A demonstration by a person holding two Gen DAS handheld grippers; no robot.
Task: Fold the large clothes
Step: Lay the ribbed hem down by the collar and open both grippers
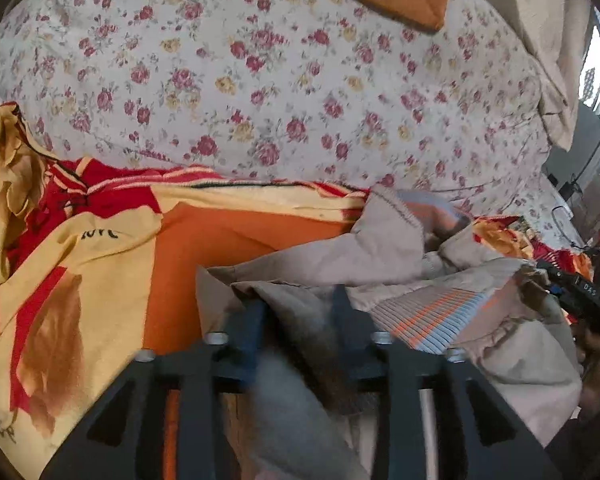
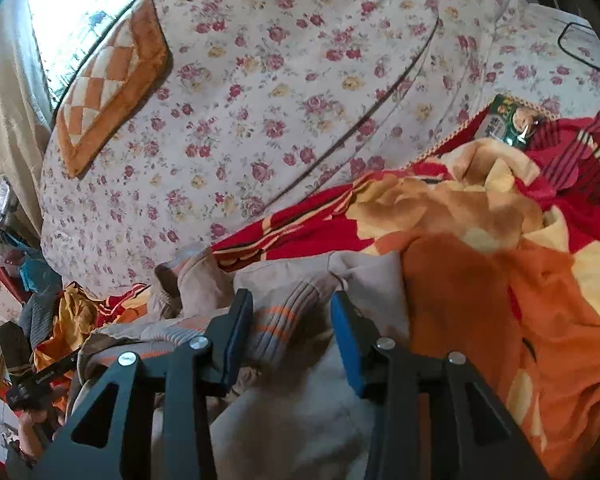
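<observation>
A large beige garment (image 1: 384,248) with orange and blue ribbed stripes (image 1: 432,316) lies crumpled on a red, orange and yellow blanket (image 1: 220,240). My left gripper (image 1: 300,300) is shut on a fold of the beige garment, which bunches between its fingers. In the right wrist view the same garment (image 2: 292,420) lies under my right gripper (image 2: 292,300), whose jaws stand open around its striped ribbed cuff (image 2: 284,320). The right gripper also shows at the right edge of the left wrist view (image 1: 580,296).
A white floral bedspread (image 1: 260,80) covers the bed behind the blanket. An orange checked cushion (image 2: 108,84) lies at the far side. A green packet (image 2: 508,120) rests on the blanket. Clutter (image 2: 36,288) sits beside the bed, a curtain (image 1: 548,40) and window beyond.
</observation>
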